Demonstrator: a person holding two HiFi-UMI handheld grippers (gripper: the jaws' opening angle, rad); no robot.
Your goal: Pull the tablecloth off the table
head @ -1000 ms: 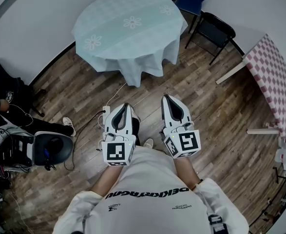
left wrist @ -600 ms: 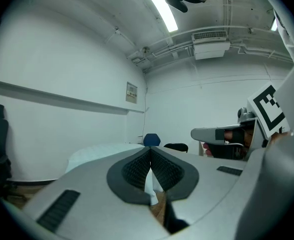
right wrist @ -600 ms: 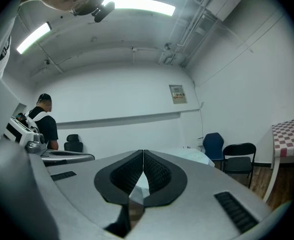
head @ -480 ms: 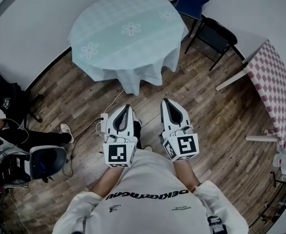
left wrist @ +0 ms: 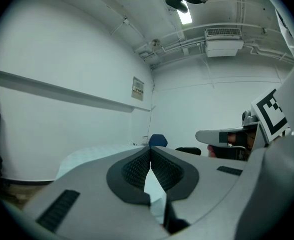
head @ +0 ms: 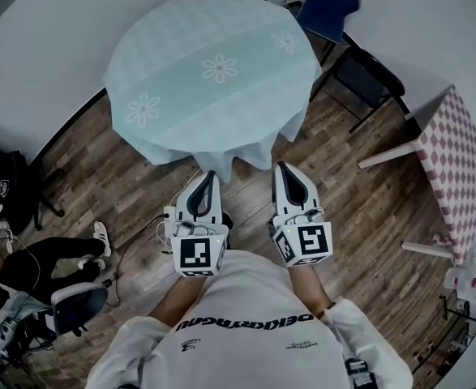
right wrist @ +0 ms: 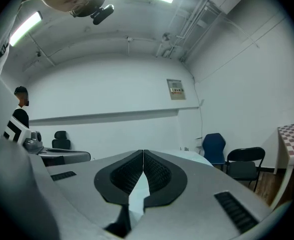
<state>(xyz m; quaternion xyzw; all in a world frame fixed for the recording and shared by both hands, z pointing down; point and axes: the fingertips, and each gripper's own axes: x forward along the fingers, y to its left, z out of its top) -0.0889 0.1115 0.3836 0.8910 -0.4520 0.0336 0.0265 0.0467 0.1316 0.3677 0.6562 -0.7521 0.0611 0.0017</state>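
Nearer than a second ago, the tablecloth [head: 213, 71] at twelve o'clock covers the whole counter, untouched, while the left hand-held gripper [head: 208, 177] and right hand-held gripper [head: 283, 168] hover near its hem, both closed on nothing, so all pulling remains.

Dead ahead at 12 o'clock the cloth [head: 213, 79] fills the way, its hem hanging just beyond my left gripper [head: 207, 177] and right gripper [head: 283, 168]. At 1 o'clock a black chair [head: 367, 71] and a blue chair [head: 331, 2] crowd the table. The checked table [head: 460, 177] walls off 3 o'clock. Bare floor [head: 359, 209] lies open between — at 2. A person's legs [head: 51, 254] and a cable [head: 152, 221] clutter 8 o'clock.
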